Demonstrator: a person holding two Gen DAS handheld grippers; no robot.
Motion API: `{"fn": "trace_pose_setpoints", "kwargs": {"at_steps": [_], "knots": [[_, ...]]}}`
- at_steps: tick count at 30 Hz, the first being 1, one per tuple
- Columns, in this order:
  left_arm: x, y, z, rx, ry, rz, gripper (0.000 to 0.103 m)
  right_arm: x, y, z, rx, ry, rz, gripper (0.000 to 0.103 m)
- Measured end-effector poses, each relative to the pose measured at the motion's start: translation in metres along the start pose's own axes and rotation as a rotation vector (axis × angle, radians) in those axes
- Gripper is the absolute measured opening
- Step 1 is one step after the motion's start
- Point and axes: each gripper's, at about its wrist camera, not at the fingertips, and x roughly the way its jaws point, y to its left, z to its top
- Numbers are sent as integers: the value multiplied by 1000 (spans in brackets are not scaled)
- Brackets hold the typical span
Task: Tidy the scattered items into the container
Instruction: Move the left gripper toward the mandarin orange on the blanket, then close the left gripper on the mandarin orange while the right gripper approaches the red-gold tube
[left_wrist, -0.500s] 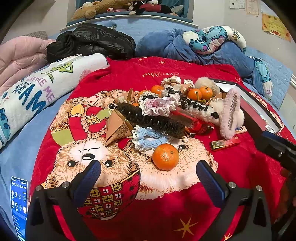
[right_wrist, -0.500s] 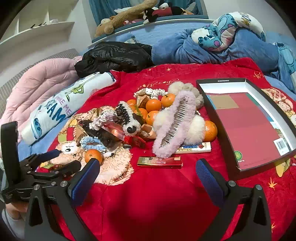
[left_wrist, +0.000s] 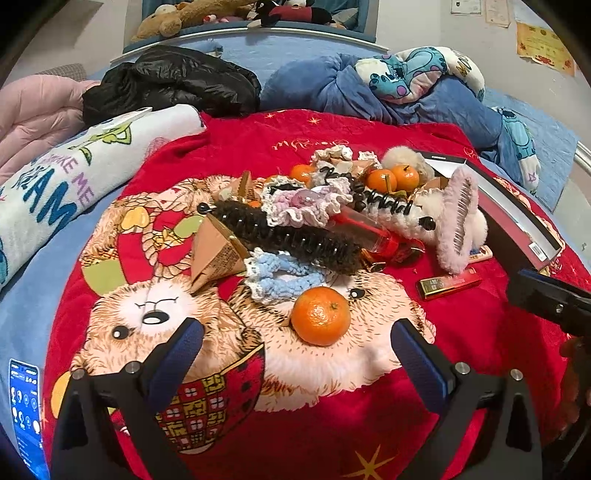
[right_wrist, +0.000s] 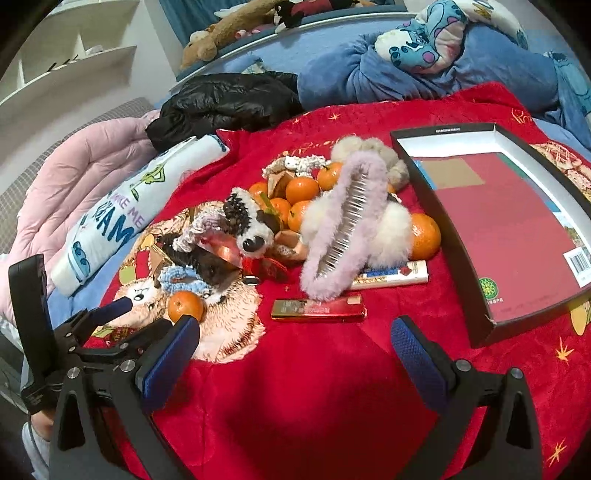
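Both hand-held grippers, left (left_wrist: 295, 354) and right (right_wrist: 295, 349), gape empty before a shallow, black-walled, white-rimmed container (right_wrist: 458, 254).

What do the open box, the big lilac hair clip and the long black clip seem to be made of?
Open box: likely cardboard, black outside, white inner walls, nicked corner.
Lilac hair clip: fluffy plush cover, shiny, probably metal teeth.
Black clip: glossy, probably plastic, ribbed teeth.

Black angular frames with silver screws and blue textured pads (left_wrist: 177, 356) on the jaws.
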Motion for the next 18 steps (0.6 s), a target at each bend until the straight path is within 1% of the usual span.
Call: {"fn": "trace_pose_setpoints", "kwargs": {"at_steps": [1, 4, 6, 7, 9, 12, 13, 15, 18], "knots": [[2, -2, 0, 7, 6, -2, 100, -1, 0, 0, 5, 6, 3, 103], [9, -9, 0, 40, 21, -7, 92, -2, -3, 0, 9, -4, 18, 103], [14, -12, 0, 57, 35, -14, 82, -4, -2, 1, 8, 5, 14, 103], [17, -13, 0, 58, 44, -15, 79, -4, -2, 1, 6, 6, 11, 103], [23, -14, 1, 52, 62, -23, 69, -3, -2, 1, 4, 4, 8, 103], [29, -15, 2, 45, 72, -20, 59, -1, -4, 1, 19, 31, 2, 103], [30, -15, 2, 45, 73, -20, 57, -1, -5, 0, 23, 30, 3, 103], [32, -15, 2, 40, 76, -20, 49, 0, -5, -1, 21, 33, 1, 103], [34, -12, 1, 25, 80, -26, 47, 3, -5, -2, 12, 33, -22, 103]]}}
